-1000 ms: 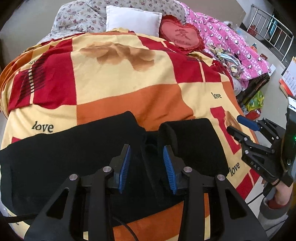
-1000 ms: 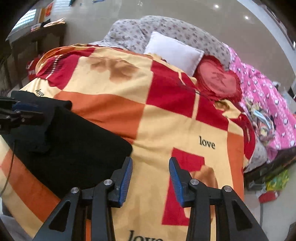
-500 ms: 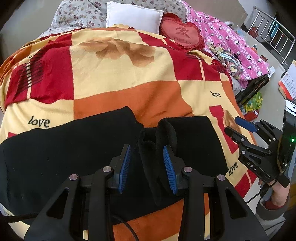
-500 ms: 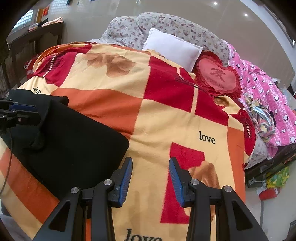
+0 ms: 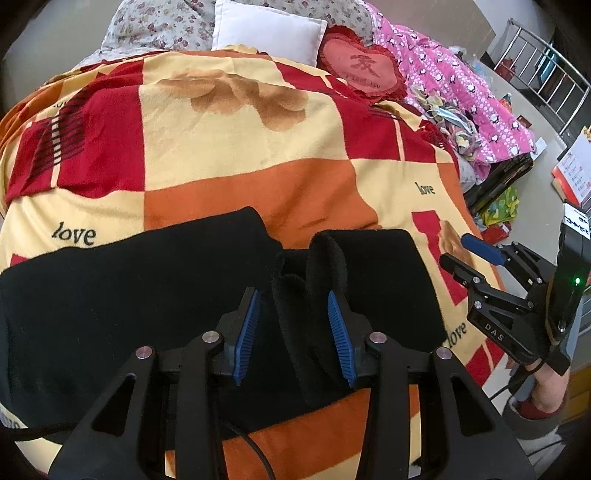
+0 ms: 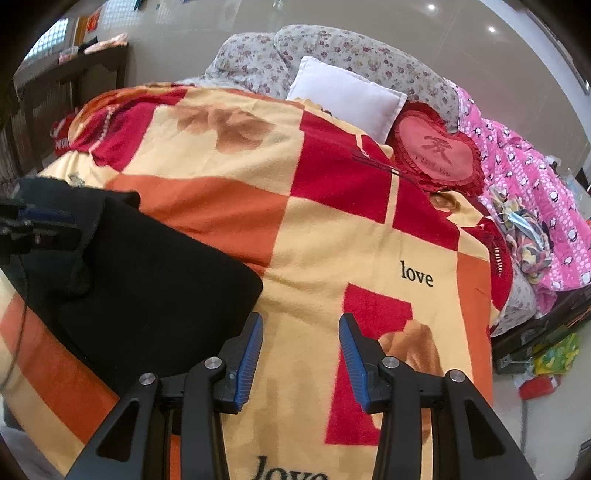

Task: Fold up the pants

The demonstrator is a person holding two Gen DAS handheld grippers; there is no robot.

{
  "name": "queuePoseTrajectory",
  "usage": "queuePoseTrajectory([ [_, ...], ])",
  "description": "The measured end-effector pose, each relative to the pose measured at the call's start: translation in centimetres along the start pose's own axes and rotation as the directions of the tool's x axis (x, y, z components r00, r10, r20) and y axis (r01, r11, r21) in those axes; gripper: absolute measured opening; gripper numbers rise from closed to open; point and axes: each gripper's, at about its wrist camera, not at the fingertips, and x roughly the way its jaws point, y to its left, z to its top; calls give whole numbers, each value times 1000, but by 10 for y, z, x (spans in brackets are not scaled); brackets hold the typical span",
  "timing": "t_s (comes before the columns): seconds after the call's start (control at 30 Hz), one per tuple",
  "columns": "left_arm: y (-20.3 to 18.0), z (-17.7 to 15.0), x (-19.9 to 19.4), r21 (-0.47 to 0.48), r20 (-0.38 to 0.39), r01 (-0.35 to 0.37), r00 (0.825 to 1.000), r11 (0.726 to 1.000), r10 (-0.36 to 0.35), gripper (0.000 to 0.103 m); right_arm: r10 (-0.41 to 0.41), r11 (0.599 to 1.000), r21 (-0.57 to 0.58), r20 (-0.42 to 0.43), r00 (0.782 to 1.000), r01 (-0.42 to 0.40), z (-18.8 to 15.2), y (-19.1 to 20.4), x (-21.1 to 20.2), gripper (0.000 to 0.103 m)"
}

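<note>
Black pants (image 5: pixel 129 295) lie across the near part of a checked red, orange and yellow blanket (image 5: pixel 240 129). My left gripper (image 5: pixel 291 295) points down at their middle, where a raised fold (image 5: pixel 325 266) stands between its fingers. Its jaws are opening: the right pad touches the fold and the left pad stands apart from it. My right gripper (image 6: pixel 301 321) hangs open over bare blanket just past the pants' right edge (image 6: pixel 155 277), nothing between its pads. It also shows in the left wrist view as the right gripper (image 5: pixel 456 253), and the left gripper (image 6: pixel 40 225) shows in the right wrist view.
A white pillow (image 5: pixel 266 29), a red heart cushion (image 5: pixel 364 68) and a pink quilt (image 5: pixel 461 92) lie at the bed's far end. The bed's right edge drops to a floor with bags and boxes (image 5: pixel 498 210). A person's hand (image 5: pixel 546 391) holds the right gripper.
The fold of pants between the left fingers stands up more clearly than a second ago. Both views tilted slightly downward. Neither gripper has shifted place.
</note>
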Motion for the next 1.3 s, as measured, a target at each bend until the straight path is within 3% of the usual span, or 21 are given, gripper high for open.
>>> queuePoseTrajectory([
  [0.1,7,-6,-7,-55,16,36,999,998,-35,68,94,994,49,38,995,-96,2,-5,-8,41],
  [0.17,13,-11,-7,-113,21,69,997,991,-68,69,240,964,100,66,969,-245,2,-8,-10,41],
  [0.23,13,-14,-4,-123,3,66,998,990,-66,69,320,937,123,76,945,-327,2,-6,-7,41],
  [0.3,10,-19,1,-123,-3,39,999,992,-40,69,349,926,124,77,934,-356,4,-1,-2,41],
  [0.43,-3,-25,15,-92,-51,63,996,994,-67,69,385,914,116,54,921,-389,6,12,18,41],
  [0.57,-12,-22,27,-87,-42,74,996,993,-78,69,376,915,142,45,926,-378,8,14,38,41],
  [0.63,-17,-18,33,-64,-45,86,995,994,-89,57,380,911,158,41,924,-382,9,11,44,42],
  [0.67,-20,-15,38,-51,-61,102,993,994,-105,28,384,908,166,44,922,-385,9,10,45,42],
  [0.7,-19,-13,42,-51,-74,112,991,992,-115,16,385,906,171,44,922,-386,9,9,43,42],
  [0.8,-19,-6,42,-61,-63,116,991,991,-120,13,380,906,185,48,924,-382,10,6,39,42],
  [0.97,-19,-4,-3,2,54,76,996,997,-76,12,409,889,179,104,907,-421,15,8,15,42],
  [1.1,-5,-13,-1,-14,32,-2,999,1000,3,12,453,876,117,140,881,-469,26,28,7,42],
  [1.23,6,-24,16,-60,-7,-25,1000,998,24,14,457,883,89,59,887,-461,27,51,38,42],
  [1.3,7,-26,17,-68,-2,-45,999,997,45,20,454,886,86,48,890,-457,27,57,51,42],
])
